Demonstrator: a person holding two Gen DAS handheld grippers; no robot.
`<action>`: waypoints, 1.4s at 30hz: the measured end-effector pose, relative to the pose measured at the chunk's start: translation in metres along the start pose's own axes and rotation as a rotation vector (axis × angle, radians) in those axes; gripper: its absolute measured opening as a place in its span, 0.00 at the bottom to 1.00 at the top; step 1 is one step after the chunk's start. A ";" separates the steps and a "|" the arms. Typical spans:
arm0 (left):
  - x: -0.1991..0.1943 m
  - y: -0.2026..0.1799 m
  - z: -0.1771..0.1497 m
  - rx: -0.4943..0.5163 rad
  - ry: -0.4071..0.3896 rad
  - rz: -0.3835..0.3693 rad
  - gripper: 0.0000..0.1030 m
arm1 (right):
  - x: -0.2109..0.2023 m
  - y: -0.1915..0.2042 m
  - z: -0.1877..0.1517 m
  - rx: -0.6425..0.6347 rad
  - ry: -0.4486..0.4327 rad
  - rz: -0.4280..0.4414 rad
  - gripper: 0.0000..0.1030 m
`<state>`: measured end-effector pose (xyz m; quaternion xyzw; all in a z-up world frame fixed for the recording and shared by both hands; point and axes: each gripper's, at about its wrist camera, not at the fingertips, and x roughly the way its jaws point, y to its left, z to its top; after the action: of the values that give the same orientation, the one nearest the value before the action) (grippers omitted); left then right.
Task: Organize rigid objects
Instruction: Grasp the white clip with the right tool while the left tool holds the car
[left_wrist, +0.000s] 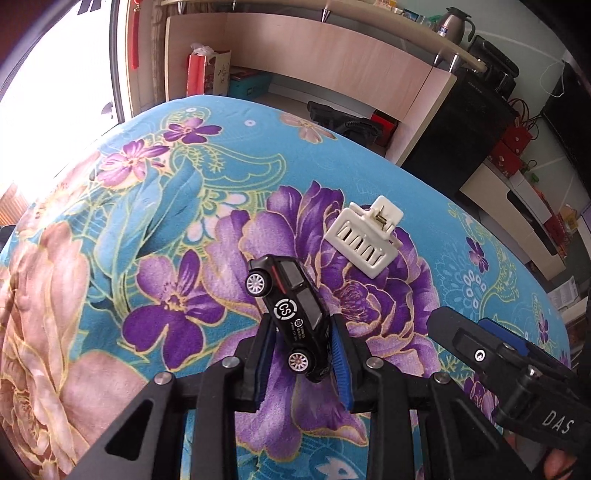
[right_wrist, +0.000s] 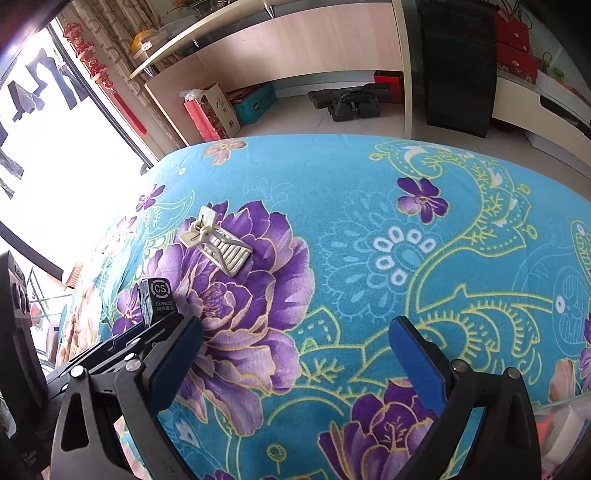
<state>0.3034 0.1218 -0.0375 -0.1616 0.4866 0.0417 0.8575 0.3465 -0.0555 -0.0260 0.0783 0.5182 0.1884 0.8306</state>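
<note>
Above the floral blanket (left_wrist: 110, 295), away from its edges, gripped black toy car (left_wrist: 291, 314) in left gripper (left_wrist: 303, 336); held right gripper (right_wrist: 295, 339) wide apart, empty; white hair clip (left_wrist: 364, 236) beyond.

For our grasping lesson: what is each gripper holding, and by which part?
Left gripper clamps the black toy car across its rear half, roof and underside. Right gripper stands open, holding nothing.

Toy car (right_wrist: 157, 301) half hidden behind left gripper (right_wrist: 162, 325).
</note>
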 end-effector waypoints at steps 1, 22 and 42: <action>-0.002 0.003 0.000 -0.002 -0.003 0.009 0.31 | 0.005 0.004 0.003 -0.009 0.003 0.012 0.97; -0.005 0.044 0.002 -0.054 0.003 0.017 0.31 | 0.071 0.074 0.047 -0.211 0.017 -0.042 0.84; -0.006 0.037 -0.001 -0.033 0.022 0.031 0.31 | 0.047 0.055 0.032 -0.155 -0.012 -0.111 0.33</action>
<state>0.2913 0.1570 -0.0418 -0.1687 0.4975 0.0611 0.8487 0.3811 0.0158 -0.0327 -0.0138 0.5005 0.1811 0.8465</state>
